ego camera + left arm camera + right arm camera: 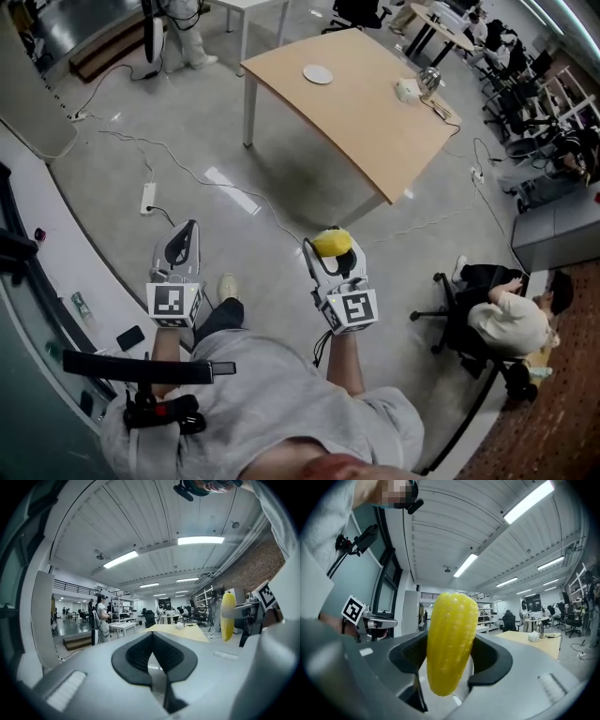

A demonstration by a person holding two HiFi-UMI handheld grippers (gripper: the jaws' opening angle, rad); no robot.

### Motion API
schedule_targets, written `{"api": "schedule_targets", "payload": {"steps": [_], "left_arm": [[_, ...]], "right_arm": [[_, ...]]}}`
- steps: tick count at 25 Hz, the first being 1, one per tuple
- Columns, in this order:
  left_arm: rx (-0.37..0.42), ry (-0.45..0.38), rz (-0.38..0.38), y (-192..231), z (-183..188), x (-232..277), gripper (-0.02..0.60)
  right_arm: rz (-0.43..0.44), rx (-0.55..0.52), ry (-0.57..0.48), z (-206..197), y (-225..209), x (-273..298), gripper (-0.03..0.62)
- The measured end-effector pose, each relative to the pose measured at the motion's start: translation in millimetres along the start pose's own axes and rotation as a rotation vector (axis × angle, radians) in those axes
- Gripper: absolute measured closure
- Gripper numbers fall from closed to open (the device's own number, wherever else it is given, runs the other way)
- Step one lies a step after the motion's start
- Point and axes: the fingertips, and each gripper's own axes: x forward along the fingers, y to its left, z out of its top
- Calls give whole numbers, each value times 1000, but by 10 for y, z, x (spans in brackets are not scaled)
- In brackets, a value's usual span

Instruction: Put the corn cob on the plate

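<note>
Grey polished concrete floor point(281, 178) is all that lies under both grippers. Neither is over the surface yet.

Light wooden surface on white legs point(375, 131) sits ahead, well apart from the grippers. Everything below is placed from it.

A seated person on a black office chair point(506, 323) is off the surface's near right corner, beside the walking line.

Right gripper point(330, 251) is well short of the surface's near edge. Its jaws are part open and clamped on the yellow plastic-looking corn cob point(450, 644), which stands upright between the pads. The tip pokes above them and the lower end hangs below.

Left gripper point(187, 234) is also short of the near edge, further left. In the left gripper view its jaws point(152, 639) are brought together with nothing between them.

Small white round plate point(318, 74) is on the surface's far half, towards the left edge. It is bare.

A metal kettle point(430, 80) and a white object are at the surface's right edge, well apart from the plate.

White power strip point(147, 197) and thin cables lie on the floor in front of the surface's near edge.

Judged state: the grasp is done, and the carry and placing are not.

Risks:
- The cob is round and looks slick, and the pads hold only a narrow band. A jolt in the carry could pivot or drop it.
- The cables cross the approach, so a snagged foot is possible.
- The plate is small. A cob let go high or off-centre could roll off its rim onto the surface.
</note>
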Motion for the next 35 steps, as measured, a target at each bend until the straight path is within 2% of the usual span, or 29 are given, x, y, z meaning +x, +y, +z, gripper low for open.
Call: {"api": "schedule_targets", "payload": {"steps": [6, 15, 23, 35], "left_arm": [[-9, -2, 11, 724, -135, 438, 561], [12, -24, 11, 1198, 52, 792, 561], [7, -15, 42, 1758, -58, 946, 561], [-15, 18, 157, 2239, -197, 1005, 561]], "right_arm": [[8, 2, -9, 40, 121, 850, 321], [-3, 3, -21, 122, 98, 1451, 321], [4, 7, -36, 140, 220, 2048, 321], [123, 33, -3, 21, 327, 2749, 322]]}}
